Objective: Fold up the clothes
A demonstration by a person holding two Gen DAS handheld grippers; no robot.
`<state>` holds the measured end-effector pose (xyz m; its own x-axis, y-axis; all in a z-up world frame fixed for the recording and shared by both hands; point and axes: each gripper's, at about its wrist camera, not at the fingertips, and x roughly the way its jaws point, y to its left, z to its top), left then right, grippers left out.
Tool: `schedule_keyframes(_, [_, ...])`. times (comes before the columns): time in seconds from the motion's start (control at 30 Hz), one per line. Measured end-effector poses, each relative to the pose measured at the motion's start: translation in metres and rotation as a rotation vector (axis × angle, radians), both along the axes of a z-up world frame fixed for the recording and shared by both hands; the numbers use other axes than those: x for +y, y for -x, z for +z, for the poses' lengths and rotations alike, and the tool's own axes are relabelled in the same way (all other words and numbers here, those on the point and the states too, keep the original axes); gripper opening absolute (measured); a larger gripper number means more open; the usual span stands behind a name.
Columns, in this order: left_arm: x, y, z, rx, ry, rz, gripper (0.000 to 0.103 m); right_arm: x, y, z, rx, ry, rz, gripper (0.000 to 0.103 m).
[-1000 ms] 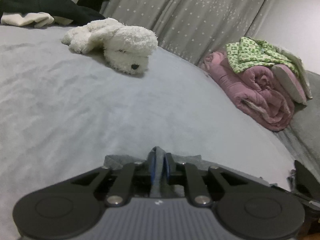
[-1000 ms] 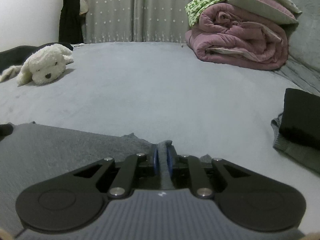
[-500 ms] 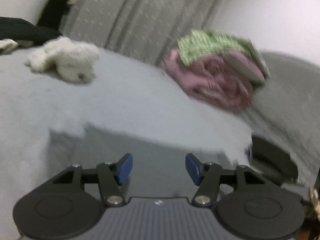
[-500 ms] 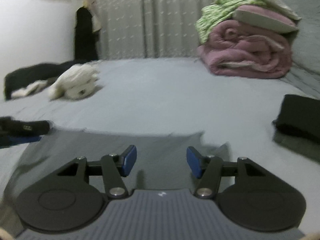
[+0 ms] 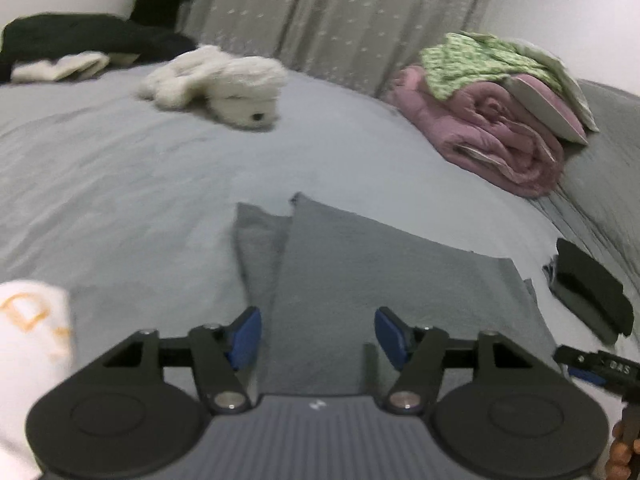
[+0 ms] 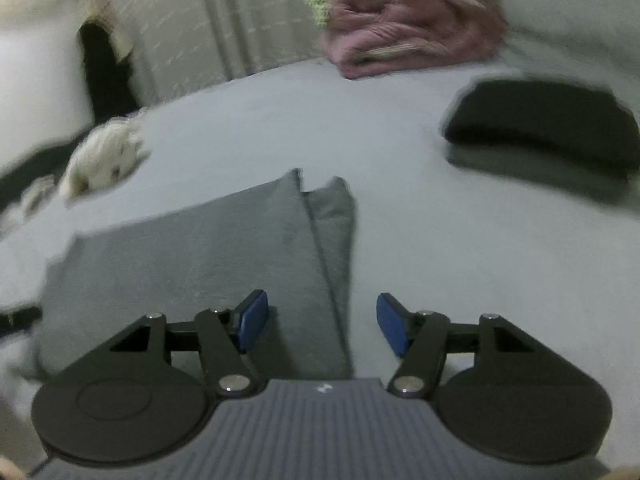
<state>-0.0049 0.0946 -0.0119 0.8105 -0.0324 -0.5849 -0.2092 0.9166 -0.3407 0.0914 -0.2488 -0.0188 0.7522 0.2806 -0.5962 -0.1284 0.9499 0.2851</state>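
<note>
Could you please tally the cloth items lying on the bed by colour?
Grey: 1, folded garment
Black: 2, folded stack, far heap
Pink: 1, rolled quilt
Green: 1, patterned cloth
White: 1, plush toy
Total: 6

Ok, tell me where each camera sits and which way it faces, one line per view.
Left wrist: sits behind the left tongs, angled down across the bed at the grey garment; jaws opening, nothing between them; the right tongs' tip peeks in at the right edge.
Right wrist: sits behind the right tongs, over the garment's right edge; jaws opening, empty.
Shared: grey garment, white plush dog, pink quilt, black folded stack, curtain.
</note>
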Motion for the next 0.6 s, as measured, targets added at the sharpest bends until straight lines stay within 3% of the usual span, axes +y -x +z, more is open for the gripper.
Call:
schedule_keyframes(0.13, [0.017,0.015,-0.003,0.049,0.105,0.024,0.078,-0.025,0.014,0.0,0.037,-0.158,-0.048,0.066])
schedule_keyframes(0.27, [0.032,0.016,-0.012,0.12,0.261,0.027,0.079,-0.043,0.018,0.0,0.115,-0.277,-0.043,0.067])
schedule_keyframes(0.37, [0.035,0.01,-0.016,0.165,0.337,-0.021,0.078,-0.054,0.014,-0.003,0.208,-0.425,-0.006,0.067])
schedule_keyframes(0.47, [0.041,0.005,-0.024,0.185,0.397,-0.011,0.076,-0.064,0.015,-0.011,0.291,-0.546,-0.012,0.067])
schedule_keyframes(0.6, [0.042,-0.002,-0.032,0.163,0.45,-0.005,0.076,-0.069,0.01,-0.016,0.329,-0.623,-0.019,0.066])
